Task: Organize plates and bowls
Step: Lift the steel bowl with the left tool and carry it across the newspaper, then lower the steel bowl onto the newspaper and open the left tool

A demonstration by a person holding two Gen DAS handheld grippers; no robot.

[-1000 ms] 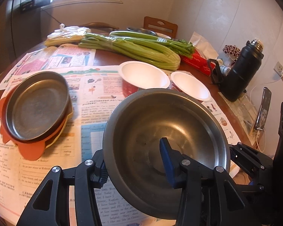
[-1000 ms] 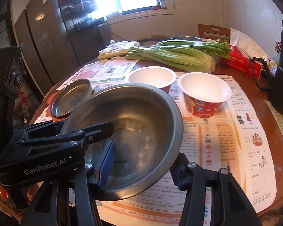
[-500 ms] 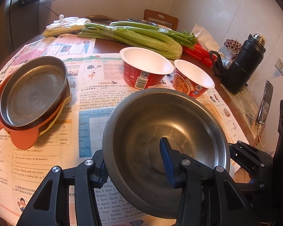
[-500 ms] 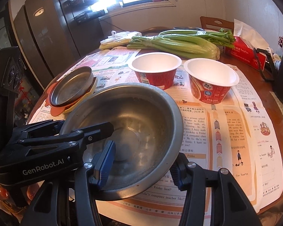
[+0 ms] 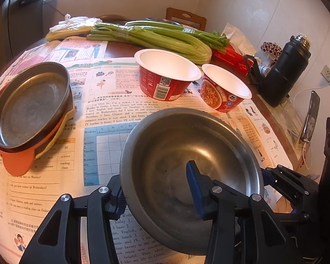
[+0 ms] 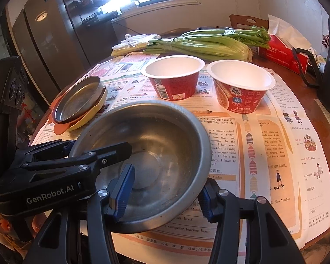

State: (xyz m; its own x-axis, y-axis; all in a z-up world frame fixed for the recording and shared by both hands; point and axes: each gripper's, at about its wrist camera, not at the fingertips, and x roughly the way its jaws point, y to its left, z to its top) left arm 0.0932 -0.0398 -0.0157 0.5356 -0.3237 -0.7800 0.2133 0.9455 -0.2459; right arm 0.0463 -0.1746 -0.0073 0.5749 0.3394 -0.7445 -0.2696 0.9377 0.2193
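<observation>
Both claws, left [image 5: 158, 189] and right [image 6: 165, 195], are clamping the steel bowl's [image 5: 187, 154] rim near-side; plates [image 5: 28, 110] are sitting stacked far left, two paper bowls [image 6: 173, 77] awaiting nesting.

Left gripper [image 5: 157, 194] jaws clamped, right gripper [image 6: 165, 192] jaws clamped, both angled downward, side by side

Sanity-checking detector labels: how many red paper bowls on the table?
2. One red paper bowl stands mid-table near the celery; the other paper bowl sits just to its right. More may be hidden.
</observation>
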